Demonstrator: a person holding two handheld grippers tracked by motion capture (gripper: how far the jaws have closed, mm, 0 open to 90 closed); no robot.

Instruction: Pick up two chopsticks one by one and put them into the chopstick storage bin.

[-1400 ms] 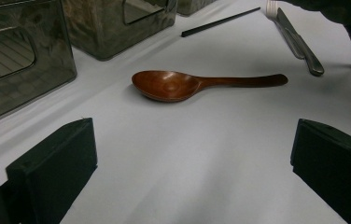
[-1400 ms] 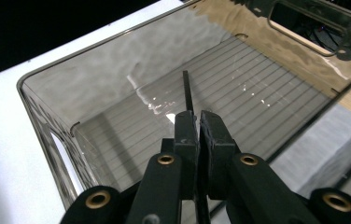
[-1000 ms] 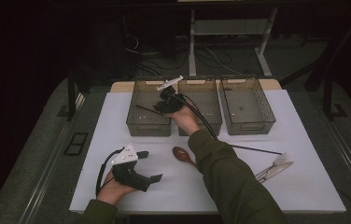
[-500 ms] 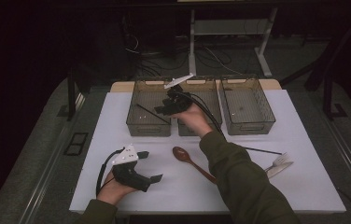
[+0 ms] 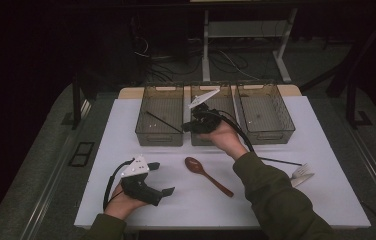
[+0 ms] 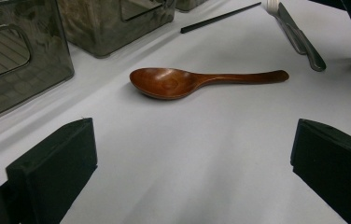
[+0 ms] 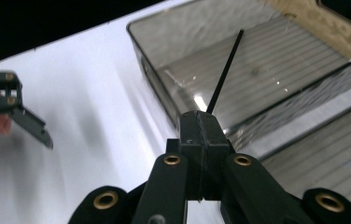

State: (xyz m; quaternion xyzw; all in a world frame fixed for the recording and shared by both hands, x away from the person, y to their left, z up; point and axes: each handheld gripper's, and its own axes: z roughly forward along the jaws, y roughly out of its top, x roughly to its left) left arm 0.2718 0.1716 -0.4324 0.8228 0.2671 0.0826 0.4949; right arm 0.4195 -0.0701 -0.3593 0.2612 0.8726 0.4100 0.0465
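Note:
A black chopstick (image 5: 163, 121) (image 7: 225, 65) lies slanted in the left clear bin (image 5: 146, 131) (image 7: 151, 56). My right gripper (image 5: 188, 126) (image 7: 201, 119) hovers at the front of the middle bin (image 5: 211, 141), its tips just short of the chopstick's near end. Its jaws have just been closing and now stand shut, pad against pad, with nothing between them. My left gripper (image 5: 162, 178) (image 6: 192, 135) rests open on the white table near the front left. A brown wooden spoon (image 5: 208, 176) (image 6: 183, 81) lies just ahead of it.
A third clear bin (image 5: 265, 134) stands at the right of the row. A second black chopstick (image 5: 281, 161) (image 6: 220, 17) and a metal fork (image 5: 302, 174) (image 6: 299, 37) lie on the table's right side.
My right hand has moved rightward, from over the left bin to the front of the middle bin, leaving the chopstick in the left bin. The left hand has stayed put.

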